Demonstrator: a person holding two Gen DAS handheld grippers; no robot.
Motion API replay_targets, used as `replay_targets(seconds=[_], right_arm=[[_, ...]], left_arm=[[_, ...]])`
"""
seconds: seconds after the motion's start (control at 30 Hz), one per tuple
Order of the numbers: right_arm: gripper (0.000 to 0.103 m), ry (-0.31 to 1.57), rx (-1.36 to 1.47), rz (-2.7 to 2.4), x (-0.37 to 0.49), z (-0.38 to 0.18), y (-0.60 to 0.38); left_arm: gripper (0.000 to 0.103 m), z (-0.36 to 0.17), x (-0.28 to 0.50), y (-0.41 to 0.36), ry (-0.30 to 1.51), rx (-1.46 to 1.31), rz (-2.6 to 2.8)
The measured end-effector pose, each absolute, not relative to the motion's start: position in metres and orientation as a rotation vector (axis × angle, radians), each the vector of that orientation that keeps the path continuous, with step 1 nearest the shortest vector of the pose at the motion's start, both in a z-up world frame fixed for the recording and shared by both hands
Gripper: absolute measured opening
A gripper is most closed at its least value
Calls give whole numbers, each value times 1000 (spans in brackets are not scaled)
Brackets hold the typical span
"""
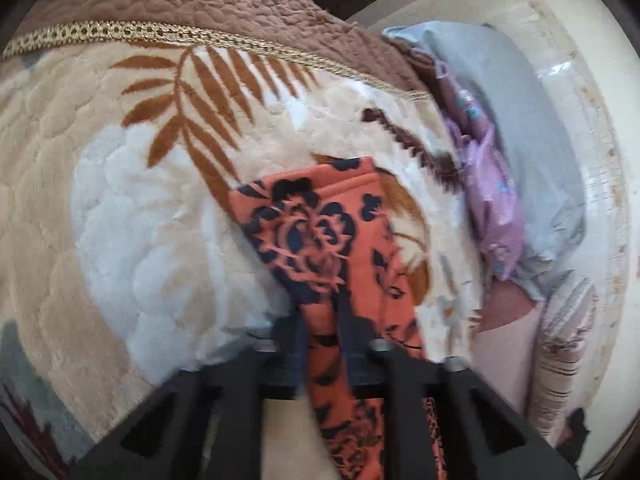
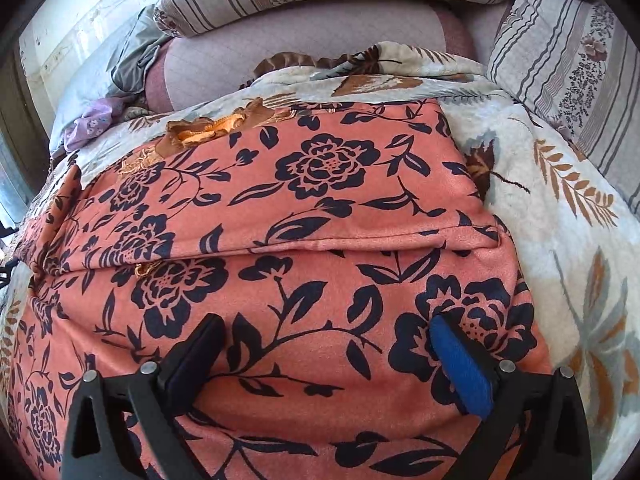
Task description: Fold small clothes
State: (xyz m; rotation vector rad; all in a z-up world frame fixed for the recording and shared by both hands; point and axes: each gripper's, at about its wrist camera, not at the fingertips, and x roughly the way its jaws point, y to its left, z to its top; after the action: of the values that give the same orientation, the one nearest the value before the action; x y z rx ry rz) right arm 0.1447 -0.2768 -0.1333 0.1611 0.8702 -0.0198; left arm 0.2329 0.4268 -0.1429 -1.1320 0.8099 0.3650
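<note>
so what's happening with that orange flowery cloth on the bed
A person with a handheld gripper in each hand is folding an orange garment with dark flowers on a leaf-patterned blanket. The left gripper is shut on a strip of the cloth. The right gripper hangs wide open above the garment, gripping nothing. One fold already lies across the middle. More clothes, lilac and grey, are piled at the bed's edge.

Left wrist view is smeared by motion blur; the left gripper [image 1: 322, 320] fingertips are hidden in a fold of the orange floral cloth [image 1: 320, 240]. That cloth is cut off at the bottom edge. Right view: the cloth's left part runs out of frame; the blanket [image 2: 560, 200] beneath is mostly covered.
</note>
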Motion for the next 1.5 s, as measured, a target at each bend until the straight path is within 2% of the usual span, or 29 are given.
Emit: replay_targets(seconds=[0.07,0.17,0.3,0.43,0.57,0.63,0.73,0.8,0.87,0.93,1.0,1.07,1.17,1.27,1.4,1.5], right_arm=[[103,870,163,-19,145,-133,-277],[103,868,166,-18,145,-134,-278],[103,861,176,-13,144,-134,-279],[103,856,186,-10,144,-133,-280],[103,848,211,2,142,-132,-283],[102,843,226,10,142,-132,-285],[102,838,243,18,141,-131,-287],[103,835,253,23,141,-131,-288],[103,830,269,30,141,-130,-290],[103,823,289,38,141,-130,-294],[102,808,340,41,137,-126,-300],[102,807,444,57,134,-119,-309],[103,795,709,170,132,-105,-320],[103,897,915,324,156,-110,-311],[102,978,1078,319,186,-122,-294],[101,911,1170,325,187,-112,-282]], left_arm=[[5,-131,237,422,837,-1048,405],[5,-69,245,376,788,-689,416],[5,19,239,267,624,-304,268],[5,69,222,137,502,-88,50],[5,59,203,9,516,43,-188],[8,32,197,-40,581,91,-271],[10,-30,201,-84,772,133,-335],[10,-68,211,-88,912,133,-327],[10,-83,211,-75,949,104,-301],[22,-76,206,-58,948,67,-307],[68,-60,196,-41,913,27,-333],[81,-43,181,-28,829,7,-358],[82,-27,156,12,701,-70,-365],[82,-35,149,59,650,-176,-243],[82,-67,157,117,717,-343,-101],[82,-78,164,147,747,-453,-18]])
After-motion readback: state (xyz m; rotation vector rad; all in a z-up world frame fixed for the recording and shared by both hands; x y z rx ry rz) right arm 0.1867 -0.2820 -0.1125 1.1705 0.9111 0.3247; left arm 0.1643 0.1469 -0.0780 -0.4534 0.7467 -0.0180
